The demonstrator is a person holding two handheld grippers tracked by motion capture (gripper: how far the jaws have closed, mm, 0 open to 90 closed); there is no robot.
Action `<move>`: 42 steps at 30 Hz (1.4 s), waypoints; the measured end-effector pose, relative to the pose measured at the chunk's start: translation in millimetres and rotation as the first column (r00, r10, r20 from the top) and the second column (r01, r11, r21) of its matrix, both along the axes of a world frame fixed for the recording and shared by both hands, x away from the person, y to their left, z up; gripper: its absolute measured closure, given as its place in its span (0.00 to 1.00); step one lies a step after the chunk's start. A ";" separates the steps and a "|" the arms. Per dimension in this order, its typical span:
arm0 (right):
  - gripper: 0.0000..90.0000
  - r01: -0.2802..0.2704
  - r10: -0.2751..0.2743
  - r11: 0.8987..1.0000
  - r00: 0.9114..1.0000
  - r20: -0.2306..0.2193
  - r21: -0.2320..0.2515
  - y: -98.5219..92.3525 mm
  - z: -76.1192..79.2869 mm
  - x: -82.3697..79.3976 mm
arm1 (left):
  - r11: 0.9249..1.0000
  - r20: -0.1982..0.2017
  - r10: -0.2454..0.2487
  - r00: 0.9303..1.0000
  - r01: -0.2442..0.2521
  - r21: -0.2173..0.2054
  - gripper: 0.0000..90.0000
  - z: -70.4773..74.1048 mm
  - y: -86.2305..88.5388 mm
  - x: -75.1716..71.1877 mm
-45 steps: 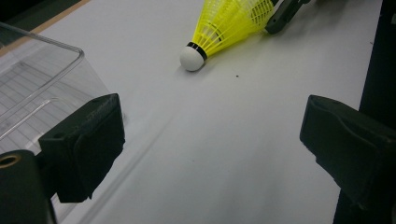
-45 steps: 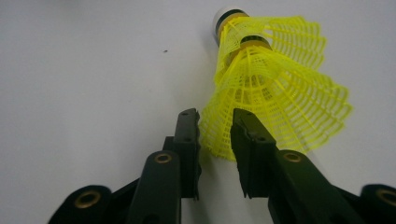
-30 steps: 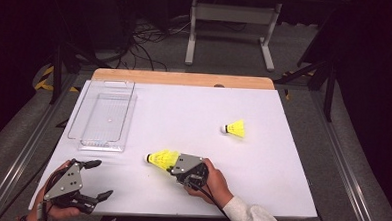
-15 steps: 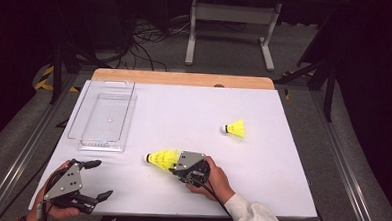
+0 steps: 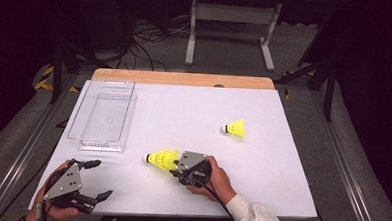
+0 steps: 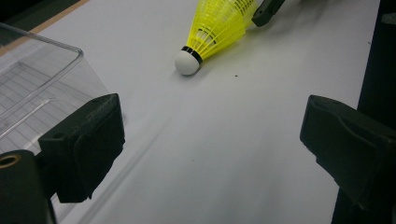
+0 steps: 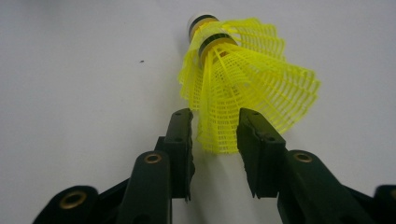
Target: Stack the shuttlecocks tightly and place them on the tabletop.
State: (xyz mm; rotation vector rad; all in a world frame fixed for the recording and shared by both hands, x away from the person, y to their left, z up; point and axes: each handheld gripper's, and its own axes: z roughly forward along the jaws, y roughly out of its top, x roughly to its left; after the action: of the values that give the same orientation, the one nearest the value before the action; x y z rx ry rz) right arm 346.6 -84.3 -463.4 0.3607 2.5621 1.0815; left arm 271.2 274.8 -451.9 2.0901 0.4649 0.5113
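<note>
Partly spread at the right gripper (image 7: 212, 123), after just opening up: a jaw on either side of the near shuttlecock (image 7: 247, 79), with the rim of its yellow skirt between them, no longer squeezed so far as can be told (looks like a slim gap on the left pad side, less clear on the right). Reads as a release, not a pick-up. Lying on its side on the white table (image 5: 184, 110), cork pointing away from the hand, toward the clear tray (image 5: 100, 146). Judged from that: either set down here on purpose or let go for a better grip, since not yet in the tray.

Farther out, near the front left corner: left gripper (image 5: 102, 178) held wide apart, nothing between its jaws, resting low by the table edge. Farther right and well apart from everything: a second shuttlecock (image 5: 235, 128), lying on its side and untouched.

Seen along the right gripper's own jaws and not from above: how the jaws stand to the skirt, and two dark bands near the cork, one behind the other (perhaps two shuttlecocks nested; cannot tell). Seen from the left gripper (image 6: 215, 126): the white cork of the near shuttlecock (image 6: 219, 28) resting on the table, one black jaw tip at the skirt, and the tray (image 6: 37, 79) wall close on its left. Given from above alone: the whole layout, tray to second shuttlecock.
</note>
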 end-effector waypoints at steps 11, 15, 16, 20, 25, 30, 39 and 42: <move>0.68 0.015 -0.016 1.000 0.999 0.035 0.023 -12.0 13.1 -5.6 | 1.000 0.003 0.000 1.000 0.000 -0.002 0.08 0.5 0.5 -0.5; 0.66 0.020 -0.022 0.999 0.999 0.049 0.032 -17.9 19.7 -8.2 | 1.000 0.003 0.001 1.000 -0.001 -0.001 0.08 0.7 0.2 -0.8; 0.66 0.021 -0.023 0.999 0.998 0.051 0.035 -19.8 21.5 -8.5 | 1.000 0.003 0.001 1.000 -0.001 -0.001 0.08 0.8 0.2 -0.7; 0.65 0.033 -0.035 0.998 0.998 0.055 0.046 -24.1 25.1 -9.1 | 1.000 0.003 0.001 1.000 -0.001 -0.002 0.08 0.8 0.2 -1.0; 0.64 0.043 -0.047 0.997 0.997 0.064 0.058 -29.6 30.0 -9.4 | 1.000 0.005 0.000 1.000 0.000 -0.002 0.08 0.9 0.8 -1.0; 0.63 0.052 -0.057 0.997 0.996 0.069 0.065 -33.3 33.0 -10.2 | 1.000 0.003 -0.001 1.000 0.001 -0.003 0.08 0.9 0.7 -1.0; 0.61 0.076 -0.083 0.993 0.993 0.079 0.086 -43.8 40.2 -9.6 | 1.000 0.002 -0.002 1.000 0.002 -0.005 0.08 0.9 0.4 -1.2; 0.59 0.089 -0.097 0.992 0.992 0.086 0.092 -48.0 42.8 -9.1 | 1.000 0.002 -0.002 1.000 0.002 -0.005 0.08 0.8 0.4 -1.1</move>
State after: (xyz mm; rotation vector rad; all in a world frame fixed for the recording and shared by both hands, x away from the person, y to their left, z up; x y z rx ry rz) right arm 337.5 -132.2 -420.6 0.4392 2.3993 1.1524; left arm 270.1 275.2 -451.1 2.0846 0.4629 0.5100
